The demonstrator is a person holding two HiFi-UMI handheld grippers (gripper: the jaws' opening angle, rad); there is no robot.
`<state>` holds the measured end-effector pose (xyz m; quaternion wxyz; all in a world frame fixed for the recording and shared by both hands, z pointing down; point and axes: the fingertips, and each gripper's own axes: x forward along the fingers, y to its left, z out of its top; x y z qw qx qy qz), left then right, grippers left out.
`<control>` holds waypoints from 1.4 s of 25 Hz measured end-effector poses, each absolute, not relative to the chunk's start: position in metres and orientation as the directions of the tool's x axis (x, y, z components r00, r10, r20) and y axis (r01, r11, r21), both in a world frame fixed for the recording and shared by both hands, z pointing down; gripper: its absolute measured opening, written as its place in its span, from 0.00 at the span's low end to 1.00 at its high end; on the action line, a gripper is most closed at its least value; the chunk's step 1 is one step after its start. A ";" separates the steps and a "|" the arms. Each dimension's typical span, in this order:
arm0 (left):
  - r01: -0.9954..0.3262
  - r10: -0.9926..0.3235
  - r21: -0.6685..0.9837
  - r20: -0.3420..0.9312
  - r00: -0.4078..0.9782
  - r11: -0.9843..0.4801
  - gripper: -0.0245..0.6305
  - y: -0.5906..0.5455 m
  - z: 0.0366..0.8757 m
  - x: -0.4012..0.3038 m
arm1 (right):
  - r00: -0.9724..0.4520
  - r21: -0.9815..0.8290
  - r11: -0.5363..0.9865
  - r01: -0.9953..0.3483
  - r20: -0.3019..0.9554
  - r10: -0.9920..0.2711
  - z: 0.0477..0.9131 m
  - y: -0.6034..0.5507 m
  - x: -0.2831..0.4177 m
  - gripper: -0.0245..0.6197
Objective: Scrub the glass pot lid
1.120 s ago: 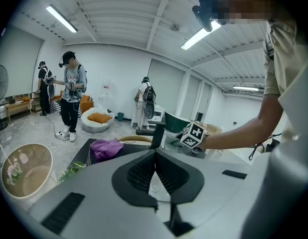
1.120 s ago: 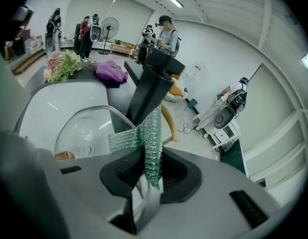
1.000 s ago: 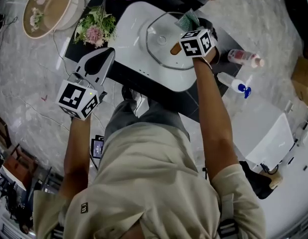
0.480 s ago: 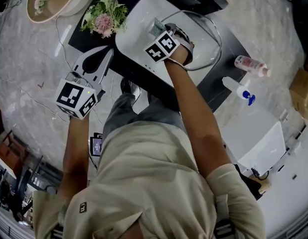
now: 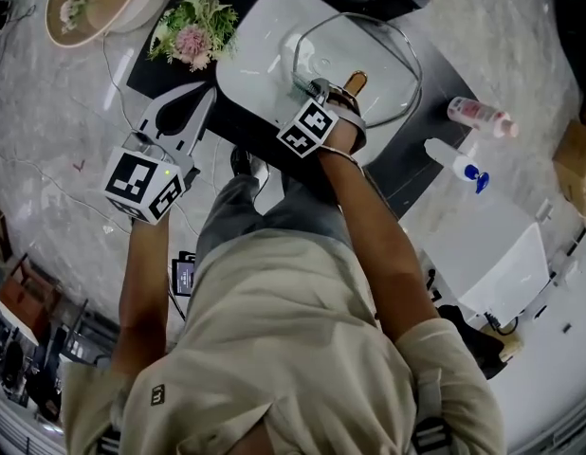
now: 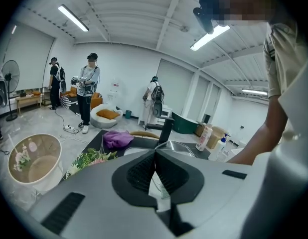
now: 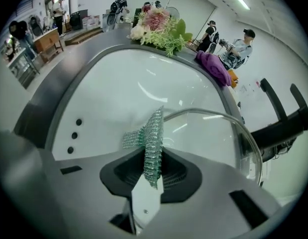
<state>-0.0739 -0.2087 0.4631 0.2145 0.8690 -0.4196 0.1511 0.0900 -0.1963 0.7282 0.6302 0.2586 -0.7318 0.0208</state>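
The glass pot lid (image 5: 369, 60) with a wooden knob (image 5: 355, 81) lies in the white sink basin (image 5: 260, 36). My right gripper (image 5: 317, 98) is at the lid's near-left rim, shut on a green mesh scrubber (image 7: 150, 141). In the right gripper view the scrubber's tip touches the lid's rim (image 7: 229, 121) over the basin (image 7: 109, 88). My left gripper (image 5: 196, 102) hangs off to the left of the counter, away from the lid. In the left gripper view its jaws (image 6: 155, 156) are shut with nothing between them, and the lid (image 6: 176, 146) shows beyond.
Flowers (image 5: 193, 31) and a purple cloth (image 7: 214, 66) lie at the basin's far side, beside a black faucet (image 7: 286, 123). Two bottles (image 5: 464, 136) stand on the counter at right. A round basket (image 5: 94, 3) sits on the floor. People stand in the background.
My right gripper swept with the scrubber from the lid's right side across to its left, then back toward the near-left rim. The left gripper stayed put.
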 end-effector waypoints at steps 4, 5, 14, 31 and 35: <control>-0.784 -0.656 0.241 0.439 0.614 -0.573 0.06 -0.214 0.459 -0.067 | -0.055 0.303 0.871 -0.387 0.935 -0.349 0.725 -0.177 0.123 0.17; -0.781 -0.653 0.240 0.438 0.617 -0.577 0.06 -0.214 0.458 -0.066 | -0.050 0.294 0.871 -0.393 0.939 -0.340 0.726 -0.172 0.133 0.17; -0.760 -0.641 0.220 0.425 0.639 -0.611 0.06 -0.222 0.439 -0.053 | 0.019 0.293 0.835 -0.466 0.947 -0.322 0.708 -0.165 0.220 0.18; -0.755 -0.650 0.176 0.411 0.639 -0.632 0.06 -0.211 0.405 -0.066 | 0.178 0.468 0.717 -0.517 0.878 -0.444 0.658 -0.245 0.304 0.18; -0.751 -0.652 0.161 0.404 0.642 -0.640 0.06 -0.209 0.397 -0.075 | 0.204 0.480 0.707 -0.519 0.873 -0.443 0.652 -0.259 0.314 0.18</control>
